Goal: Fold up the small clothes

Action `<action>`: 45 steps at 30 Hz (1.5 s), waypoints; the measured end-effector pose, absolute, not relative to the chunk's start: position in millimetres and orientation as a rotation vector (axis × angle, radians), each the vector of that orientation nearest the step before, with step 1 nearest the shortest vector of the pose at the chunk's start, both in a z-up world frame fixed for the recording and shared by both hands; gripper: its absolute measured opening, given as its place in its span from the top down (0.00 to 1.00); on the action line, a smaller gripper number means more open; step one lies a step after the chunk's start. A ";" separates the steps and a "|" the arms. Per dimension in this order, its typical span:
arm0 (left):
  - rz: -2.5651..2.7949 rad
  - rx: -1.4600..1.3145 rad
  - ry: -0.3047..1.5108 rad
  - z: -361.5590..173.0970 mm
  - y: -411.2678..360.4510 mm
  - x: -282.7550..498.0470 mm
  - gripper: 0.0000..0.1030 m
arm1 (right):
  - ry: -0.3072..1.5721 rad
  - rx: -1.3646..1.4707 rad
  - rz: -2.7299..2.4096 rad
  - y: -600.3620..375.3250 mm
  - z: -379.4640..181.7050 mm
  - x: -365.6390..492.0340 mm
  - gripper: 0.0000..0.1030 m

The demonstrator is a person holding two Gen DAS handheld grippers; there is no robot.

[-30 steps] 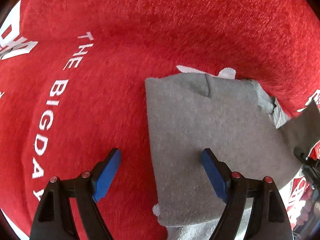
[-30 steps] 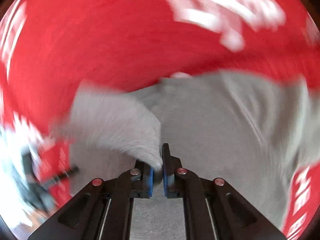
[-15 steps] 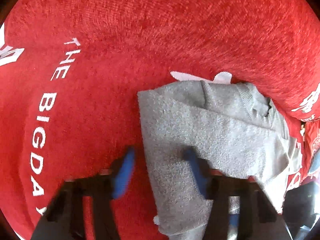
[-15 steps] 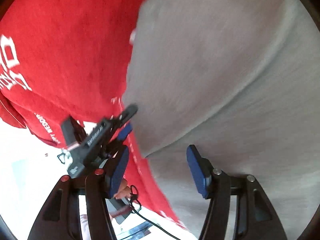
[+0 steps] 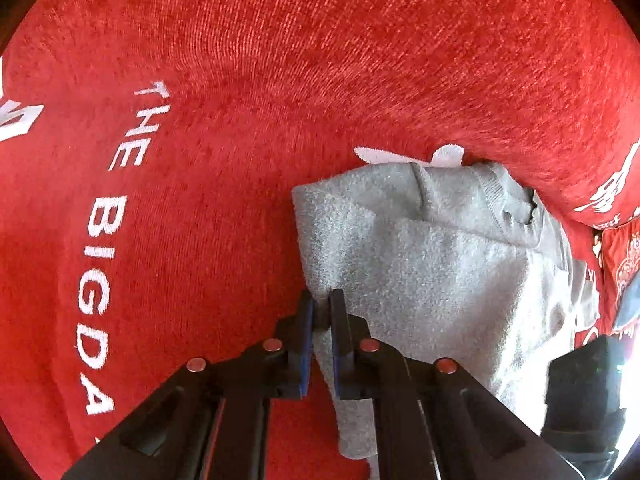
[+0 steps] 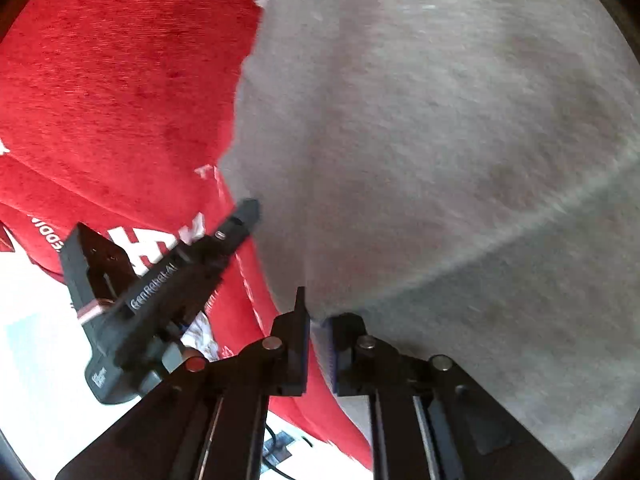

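On red cloth (image 5: 224,128) lies grey garment (image 5: 432,264). Left gripper (image 5: 321,312) jaws clamp its left edge; right gripper (image 6: 316,320) jaws closing on its edge. White lettering (image 5: 100,240) left of garment.

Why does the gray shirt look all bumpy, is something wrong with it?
Nothing is torn or spilled. The gray garment looks bumpy because it is half folded on the red cloth, with its far edge rumpled. The left gripper and right gripper pinch its edge.
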State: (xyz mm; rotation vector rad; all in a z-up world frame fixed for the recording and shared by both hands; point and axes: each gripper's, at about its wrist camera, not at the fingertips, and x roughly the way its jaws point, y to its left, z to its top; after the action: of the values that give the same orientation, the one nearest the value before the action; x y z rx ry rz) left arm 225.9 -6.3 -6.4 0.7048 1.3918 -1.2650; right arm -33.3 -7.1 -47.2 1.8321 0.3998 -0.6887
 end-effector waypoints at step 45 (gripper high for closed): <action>-1.272 0.849 1.218 -2.9 3.2 96.4 0.91 | 0.852 1.184 -1.233 -75.4 21.7 -223.0 0.79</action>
State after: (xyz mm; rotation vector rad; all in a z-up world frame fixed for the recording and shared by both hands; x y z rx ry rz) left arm 96.4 3.2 -2.9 0.8490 1.2178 -1.2716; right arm -223.0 -75.4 21.7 1.1844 0.8518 -1.2326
